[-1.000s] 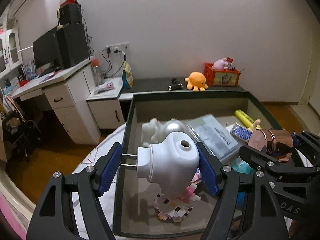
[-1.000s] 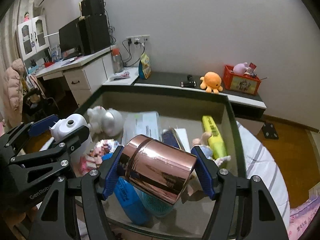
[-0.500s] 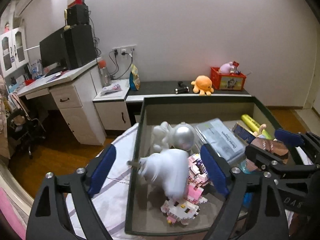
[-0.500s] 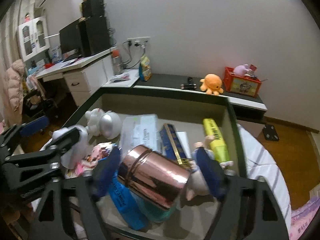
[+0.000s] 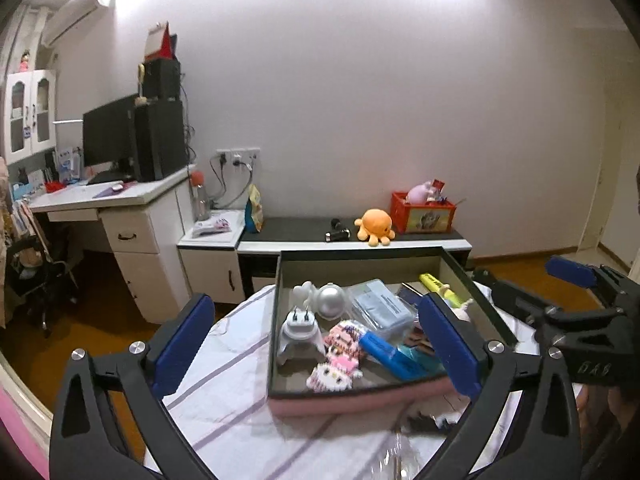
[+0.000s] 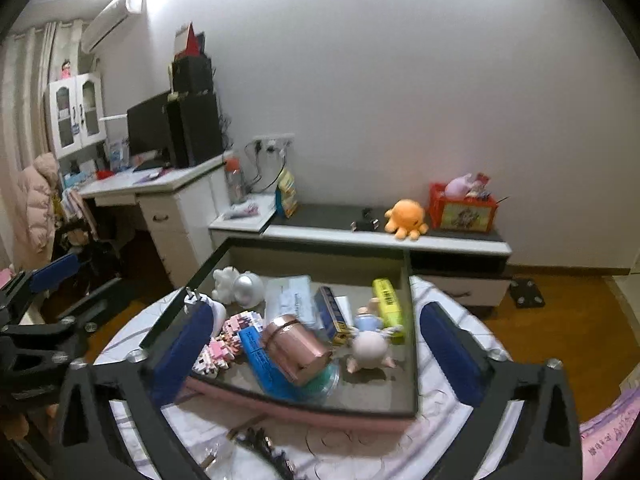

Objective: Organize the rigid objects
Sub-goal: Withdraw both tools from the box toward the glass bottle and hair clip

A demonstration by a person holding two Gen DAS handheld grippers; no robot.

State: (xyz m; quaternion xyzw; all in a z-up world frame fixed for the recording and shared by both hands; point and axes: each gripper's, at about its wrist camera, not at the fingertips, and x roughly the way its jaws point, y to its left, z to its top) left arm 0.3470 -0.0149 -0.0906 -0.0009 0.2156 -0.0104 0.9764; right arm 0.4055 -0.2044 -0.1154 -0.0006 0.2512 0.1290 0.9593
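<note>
A dark-rimmed storage box (image 5: 360,252) on a striped cloth holds several items. A white plug adapter (image 5: 298,332) stands at its left side, prongs up, beside a pink brick figure (image 5: 336,364). A copper tin (image 6: 298,350) lies on its side on a blue box (image 6: 256,360) near the front. My left gripper (image 5: 316,340) hovers back from the box, its jaws opening wide and gripping nothing. My right gripper (image 6: 316,352) is likewise drawn back, jaws opening, empty. A yellow tube (image 6: 386,300), a pig figure (image 6: 370,350) and a silver ball (image 6: 250,288) also lie inside.
Behind the box runs a low cabinet (image 5: 360,240) with an orange octopus plush (image 5: 374,226) and a red crate (image 5: 424,214). A white desk (image 5: 120,200) with a monitor stands at left. Striped cloth (image 5: 224,400) covers the round table around the box.
Both grippers opened and let go: the white adapter and the copper tin now rest in the box. Both grippers pulled back and up from it.
</note>
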